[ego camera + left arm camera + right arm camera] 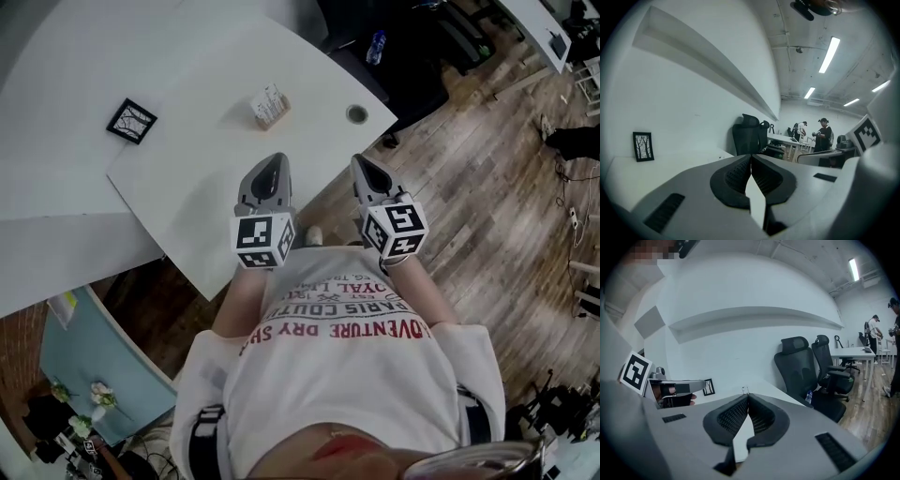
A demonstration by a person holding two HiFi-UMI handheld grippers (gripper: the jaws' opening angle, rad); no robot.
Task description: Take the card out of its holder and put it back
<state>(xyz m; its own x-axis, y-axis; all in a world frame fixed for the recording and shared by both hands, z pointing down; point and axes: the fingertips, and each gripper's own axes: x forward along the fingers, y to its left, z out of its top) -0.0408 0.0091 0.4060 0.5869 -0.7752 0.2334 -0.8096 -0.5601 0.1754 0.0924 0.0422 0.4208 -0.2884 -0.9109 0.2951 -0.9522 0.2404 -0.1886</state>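
Showing the left tongs (274, 160) and the right tongs (362, 160) side by side above the near edge of the white table (202, 178), tips pointing away from the person and each carrying a marker cube (262, 241) at its rear.

Left tongs (751, 156): fully closed, ribbed black pads meeting in a thin seam, nothing gripped between them.

Right tongs (747, 396): likewise fully closed, pads pressed together at the tip, nothing gripped.

Card (269, 97): standing upright in its holder (275, 116) on the table, ahead of both tongs and well apart from them, roughly between their two lines of aim. In the right gripper view, only a small top part peeking just above the closed tips.

Small black picture frame (131, 121): farther left on the table, apart from the holder; also seen upright in the left gripper view.

Round opening (357, 114): in the table top, to the right of the holder.

Beyond the table: black office chairs (802, 367), a bottle (375, 47) beside them, wooden floor (469, 187), and standing people (825, 134) at distant desks.
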